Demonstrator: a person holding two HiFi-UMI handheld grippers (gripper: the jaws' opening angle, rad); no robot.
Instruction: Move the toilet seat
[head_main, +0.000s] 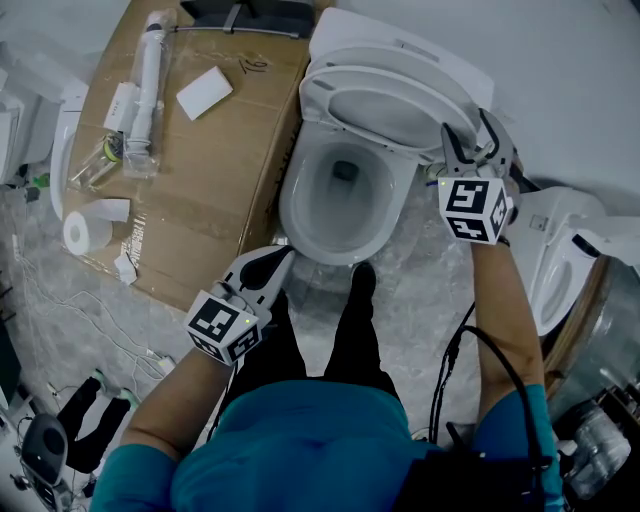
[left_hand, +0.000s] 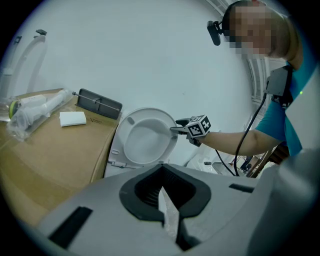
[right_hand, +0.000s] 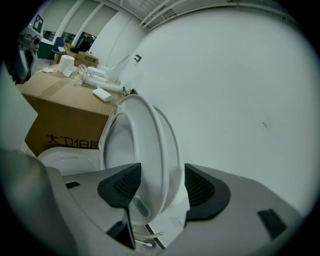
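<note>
Floor: grey marble floor (head_main: 420, 300), cardboard box (head_main: 215, 150) left of the toilet bowl (head_main: 300, 215).
Toilet seat (head_main: 385, 95): up on end at the bowl's far side.
Right tongs (head_main: 470, 135): jaws apart, seat's right edge between them.
Left tongs (head_main: 280, 258): jaws together, empty, by the bowl's near rim.

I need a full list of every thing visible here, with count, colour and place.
toilet bowl: one, white, centre.
raised seat with lid: one, white, behind the bowl.
cardboard box: one, brown, left of the bowl.
bagged pipe: one, white, on the cardboard.
small flat box: one, white, on the cardboard.
paper roll: one, white, by the cardboard's left end.
second toilet: one, white, far right.
left hand-held gripper: one, grey, shut, empty, before the bowl.
right hand-held gripper: one, grey, jaws apart around the raised seat's edge.
</note>
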